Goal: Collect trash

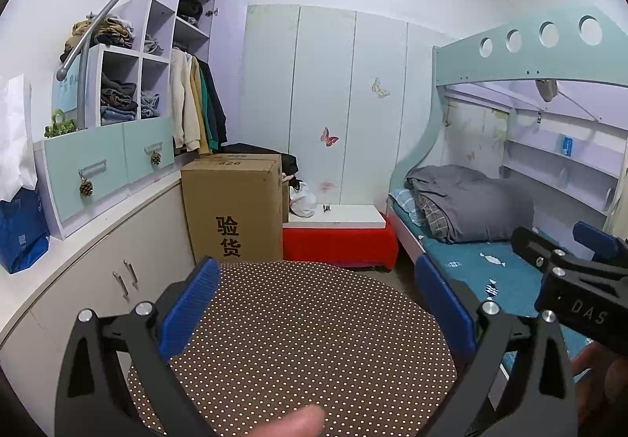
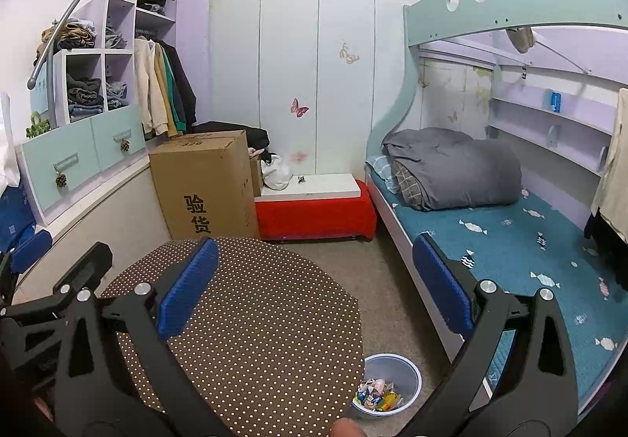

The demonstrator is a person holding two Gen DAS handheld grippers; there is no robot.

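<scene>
A round table with a brown dotted cloth (image 1: 298, 339) fills the lower middle of both views (image 2: 255, 319). A pale round bin (image 2: 410, 370) stands on the floor to the table's right, holding several crumpled wrappers (image 2: 376, 394). My left gripper (image 1: 318, 303) is open and empty above the table. My right gripper (image 2: 314, 287) is open and empty above the table's right part, up and left of the bin. The right gripper also shows at the right edge of the left wrist view (image 1: 581, 260). The left gripper shows at the left edge of the right wrist view (image 2: 39, 280).
A cardboard box (image 2: 204, 185) and a red bench with a white top (image 2: 314, 209) stand behind the table. A bunk bed with a blue sheet (image 2: 510, 240) and grey duvet (image 2: 455, 170) runs along the right. Cabinets (image 1: 102, 264) line the left wall.
</scene>
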